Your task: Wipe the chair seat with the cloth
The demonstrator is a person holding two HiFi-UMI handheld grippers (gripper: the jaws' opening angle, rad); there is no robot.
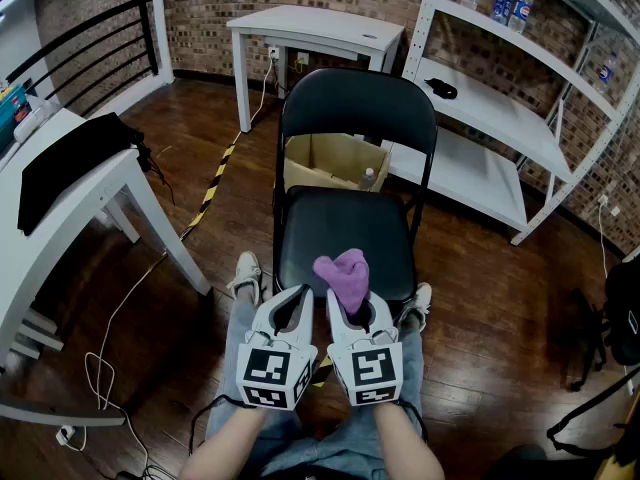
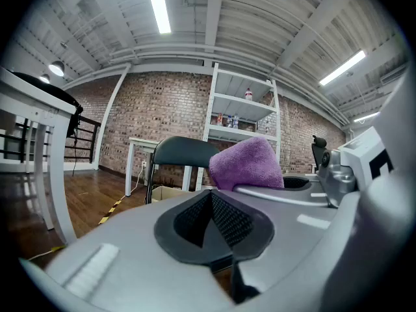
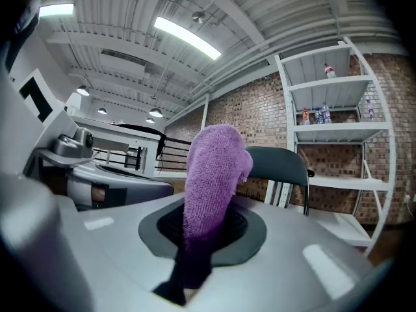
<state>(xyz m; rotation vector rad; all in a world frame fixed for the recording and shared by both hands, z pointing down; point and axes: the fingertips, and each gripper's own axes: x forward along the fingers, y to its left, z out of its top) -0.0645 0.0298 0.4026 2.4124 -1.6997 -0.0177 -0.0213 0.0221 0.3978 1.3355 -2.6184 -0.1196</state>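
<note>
Cloth point(image 1: 342, 271): purple terry, soft and light, we judged; it stood above the seat's front edge, best gripped low.
Right gripper point(image 1: 352, 306): our jaws were clamped on it.
Left gripper point(image 1: 291, 306): jaws were together, empty.
Chair seat point(image 1: 345, 230): black, unwiped.

Purple terry cloth point(image 1: 342, 271) held upright over a black padded folding-chair seat point(image 1: 340, 230).
The cloth stands bunched at centre frame in the head view. Its lower end is clamped between the jaws of the right gripper point(image 1: 352, 306), and its rounded top flops slightly to one side. The glossy seat lies level beneath and behind it, below the chair's black backrest point(image 1: 357, 108).
</note>
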